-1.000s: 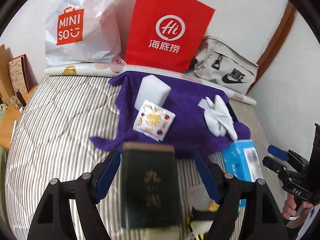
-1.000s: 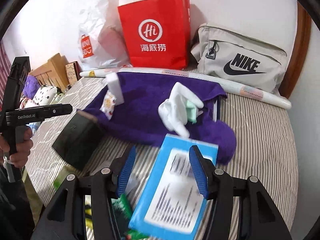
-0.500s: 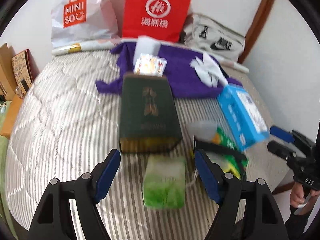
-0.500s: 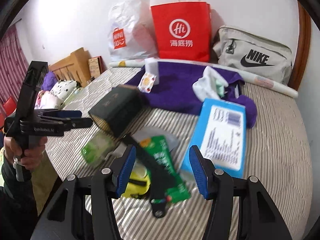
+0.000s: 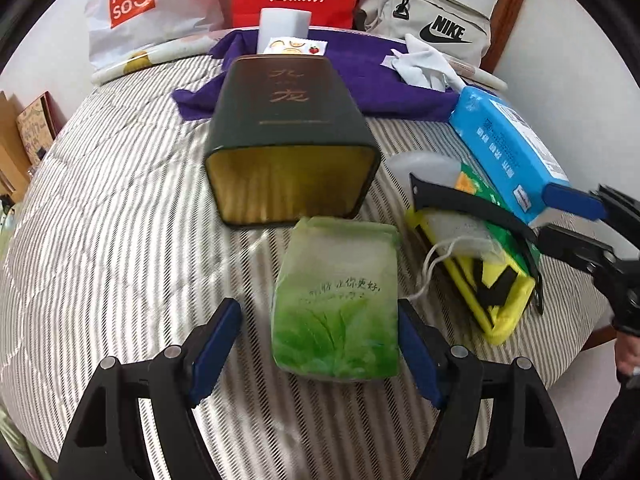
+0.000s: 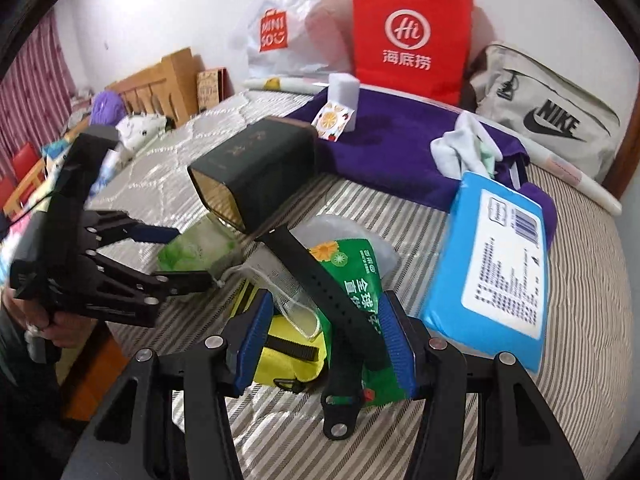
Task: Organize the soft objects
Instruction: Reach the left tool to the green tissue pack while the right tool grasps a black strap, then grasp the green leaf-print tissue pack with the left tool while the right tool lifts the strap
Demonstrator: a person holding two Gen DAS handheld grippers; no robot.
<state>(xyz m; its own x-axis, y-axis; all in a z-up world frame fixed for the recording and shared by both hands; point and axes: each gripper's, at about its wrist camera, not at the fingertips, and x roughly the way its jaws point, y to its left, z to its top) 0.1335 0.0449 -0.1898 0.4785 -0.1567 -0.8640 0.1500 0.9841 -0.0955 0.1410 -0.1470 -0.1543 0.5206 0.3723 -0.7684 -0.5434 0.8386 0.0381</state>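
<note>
A green tissue pack lies on the striped bedcover between the fingers of my left gripper, which is open; the left pad stands clear of it, the right pad close beside it. Just beyond lies a dark green tin on its side. My right gripper is open over a small pile: a yellow pouch, a green packet and a black strap crossing them. A blue wipes pack lies to its right. White socks rest on a purple towel.
A white sponge block and a fruit-print packet sit on the towel's far end. Against the wall stand a red paper bag, a white Miniso bag and a grey Nike bag. Wooden furniture lies beyond the bed's left edge.
Both grippers have drawn back from the towel and dropped lower. The tissue pack has come between the left fingers, and the pouch pile between the right fingers. Neither opening has changed.
</note>
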